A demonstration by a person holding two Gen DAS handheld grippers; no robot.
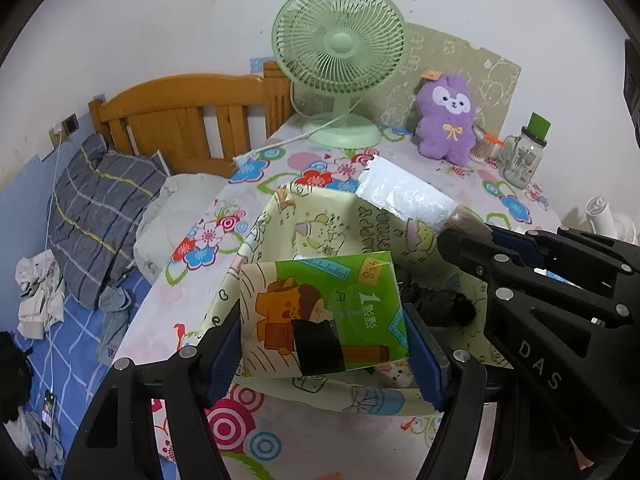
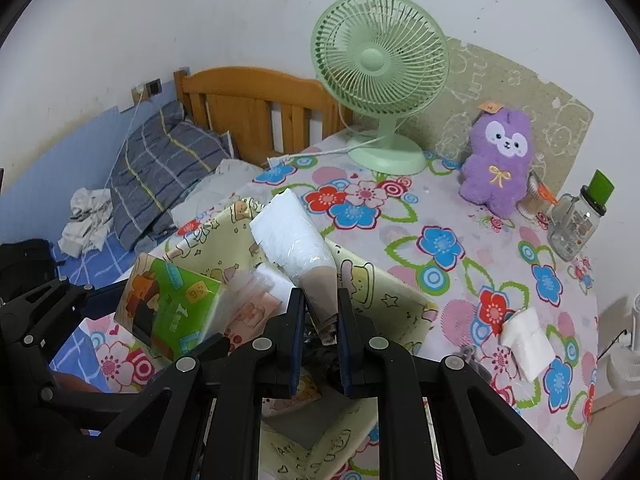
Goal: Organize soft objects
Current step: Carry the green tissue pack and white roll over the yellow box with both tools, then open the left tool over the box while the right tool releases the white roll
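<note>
Left wrist view: a green fan [image 1: 340, 64], a purple plush toy [image 1: 444, 120] and a glass jar [image 1: 522, 156] stood at the table's far edge, well apart from the cream fabric bin [image 1: 320, 216]. The left gripper [image 1: 324, 344] clamped a green tissue pack [image 1: 320, 308] over the bin's near side. The right gripper [image 2: 319, 312], fingers narrow, pinched a white plastic-wrapped pack [image 2: 290, 232] by its near end, long axis pointing far-left over the bin.

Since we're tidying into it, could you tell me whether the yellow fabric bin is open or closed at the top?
Open: the yellow fabric bin's rim gapes, with the inside wall showing above the green tissue pack.
</note>
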